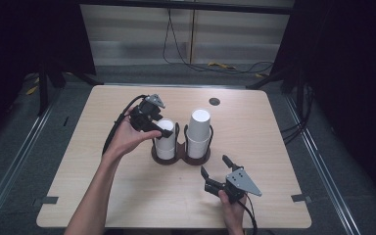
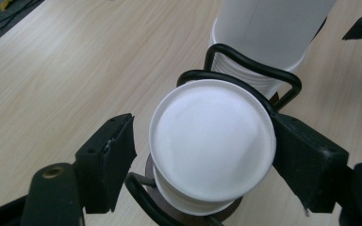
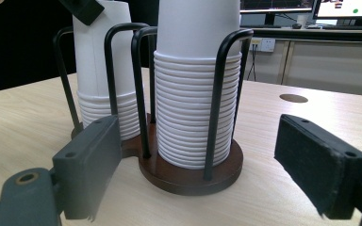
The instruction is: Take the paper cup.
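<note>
A: So how far was the cup pick?
B: Left gripper (image 2: 202, 155) straddled the top cup (image 2: 212, 141) of the left stack in the holder (image 3: 188, 174); one pad touched, the other stood apart. Lift remained. Right gripper (image 3: 217, 155) waited wide open and empty on the tabletop (image 1: 127, 196).

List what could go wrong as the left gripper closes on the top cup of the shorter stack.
1. The left gripper has one pad touching the top white paper cup and the other still apart, so closing may push the shorter stack sideways against the black wire holder.
2. The nested cups look tightly packed; several may lift together.
3. A hard squeeze could crush the thin rim.
</note>
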